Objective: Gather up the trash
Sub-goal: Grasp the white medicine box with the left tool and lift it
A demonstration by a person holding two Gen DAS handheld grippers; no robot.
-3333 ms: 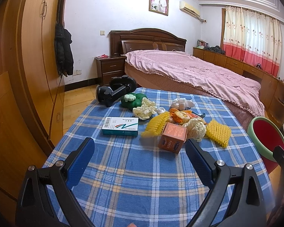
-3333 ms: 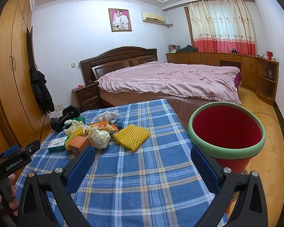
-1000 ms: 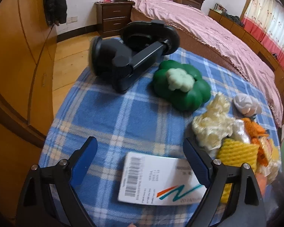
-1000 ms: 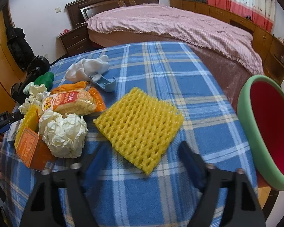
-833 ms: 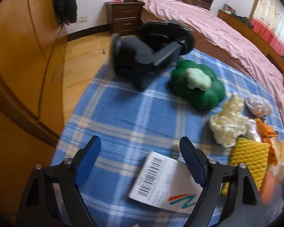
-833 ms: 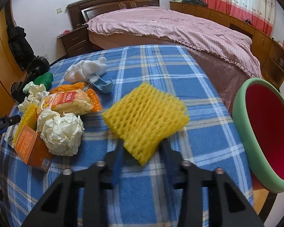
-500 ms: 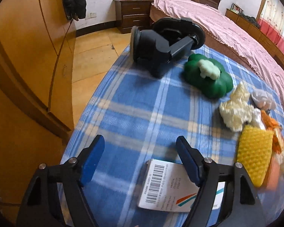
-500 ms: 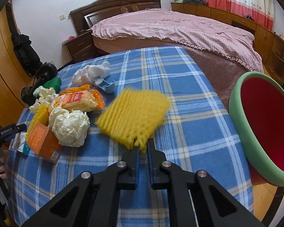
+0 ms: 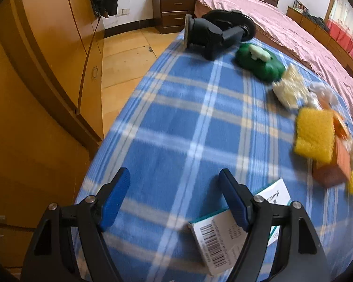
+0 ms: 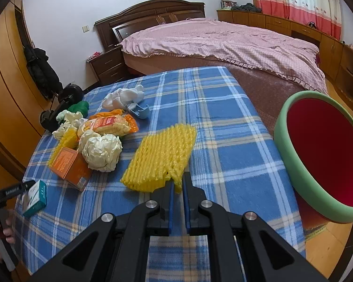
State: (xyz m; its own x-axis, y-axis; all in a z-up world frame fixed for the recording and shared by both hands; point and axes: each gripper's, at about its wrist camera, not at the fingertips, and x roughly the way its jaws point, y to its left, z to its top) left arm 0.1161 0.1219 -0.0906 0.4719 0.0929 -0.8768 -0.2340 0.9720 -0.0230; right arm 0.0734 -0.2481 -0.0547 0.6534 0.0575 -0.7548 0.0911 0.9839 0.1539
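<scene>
At the near left edge of the blue plaid tablecloth (image 10: 223, 122), the left gripper (image 9: 174, 197) is hovering with its jaws spread and nothing between them; the white-and-teal cardboard medicine box (image 9: 226, 235) is lying just right of them, partly under the right finger. To its right, the right gripper (image 10: 177, 196) is pinching the near corner of the yellow foam fruit-netting sleeve (image 10: 162, 157), which is drooping forward, mostly off the cloth. The netting looks very light, soft and springy, so an edge pinch should suffice, though it may flop. At the far right, the red bin with a green rim (image 10: 294, 171) is waiting, well apart.
</scene>
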